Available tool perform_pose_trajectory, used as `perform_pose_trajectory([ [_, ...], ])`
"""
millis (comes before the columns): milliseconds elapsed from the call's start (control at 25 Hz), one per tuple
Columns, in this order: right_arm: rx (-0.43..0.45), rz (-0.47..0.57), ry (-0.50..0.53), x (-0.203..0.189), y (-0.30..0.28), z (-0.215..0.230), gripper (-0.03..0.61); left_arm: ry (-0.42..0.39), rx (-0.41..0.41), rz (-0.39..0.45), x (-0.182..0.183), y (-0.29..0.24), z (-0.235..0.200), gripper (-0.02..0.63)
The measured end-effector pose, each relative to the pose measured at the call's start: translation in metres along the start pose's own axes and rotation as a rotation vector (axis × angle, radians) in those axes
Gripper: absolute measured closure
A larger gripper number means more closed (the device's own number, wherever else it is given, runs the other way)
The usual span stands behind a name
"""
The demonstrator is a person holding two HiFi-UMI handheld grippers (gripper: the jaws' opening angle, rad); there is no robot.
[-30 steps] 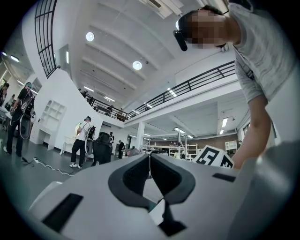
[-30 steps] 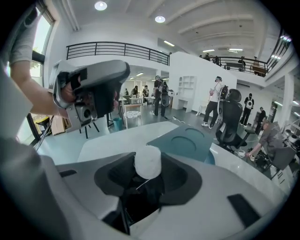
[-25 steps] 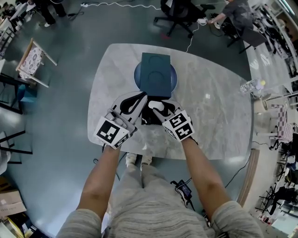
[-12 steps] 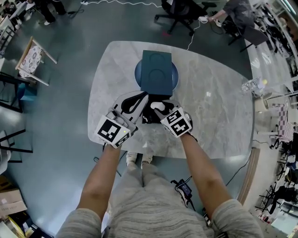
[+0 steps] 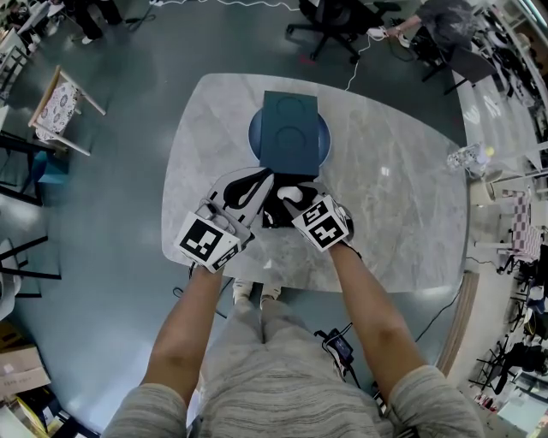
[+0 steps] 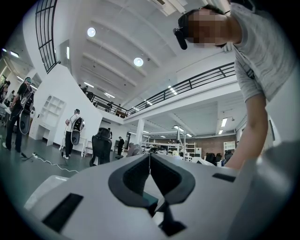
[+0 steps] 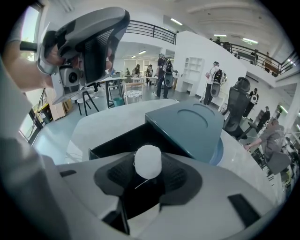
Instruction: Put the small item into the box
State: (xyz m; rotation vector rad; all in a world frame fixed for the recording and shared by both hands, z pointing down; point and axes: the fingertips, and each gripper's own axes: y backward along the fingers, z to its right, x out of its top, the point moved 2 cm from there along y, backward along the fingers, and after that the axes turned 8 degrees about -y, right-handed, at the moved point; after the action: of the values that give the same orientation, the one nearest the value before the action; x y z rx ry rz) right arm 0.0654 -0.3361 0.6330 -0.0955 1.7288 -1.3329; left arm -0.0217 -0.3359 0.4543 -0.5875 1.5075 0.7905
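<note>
A small white round item point(image 7: 147, 161) sits pinched between the dark pads of my right gripper point(image 7: 148, 169), which is shut on it. Right in front of it lies the open black box point(image 7: 123, 139), seen in the head view as a dark shape point(image 5: 274, 214) between both grippers. The teal lid point(image 5: 288, 128) rests on a blue round plate point(image 5: 324, 141) just beyond the box. My left gripper point(image 5: 253, 185) hovers at the box's left side, tilted upward, its jaws closed together point(image 6: 150, 161) with nothing seen between them.
The marble table point(image 5: 394, 214) has its near edge right under my hands. A clear plastic bottle point(image 5: 462, 158) stands on another surface at the right. Office chairs point(image 5: 330, 21) and a wooden chair point(image 5: 60, 111) stand on the floor around the table.
My right gripper has edged a little left and forward over the box with the white item in it. The left gripper has stayed put.
</note>
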Motion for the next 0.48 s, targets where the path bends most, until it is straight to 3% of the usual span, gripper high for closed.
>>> perform_pose_trajectory([
  [480, 0.017, 0.025, -0.017, 0.0026, -0.0080, -0.0002, 0.357, 0.003, -0.006, -0.004, -0.0015, -0.0064, -0.0030, 0.592],
])
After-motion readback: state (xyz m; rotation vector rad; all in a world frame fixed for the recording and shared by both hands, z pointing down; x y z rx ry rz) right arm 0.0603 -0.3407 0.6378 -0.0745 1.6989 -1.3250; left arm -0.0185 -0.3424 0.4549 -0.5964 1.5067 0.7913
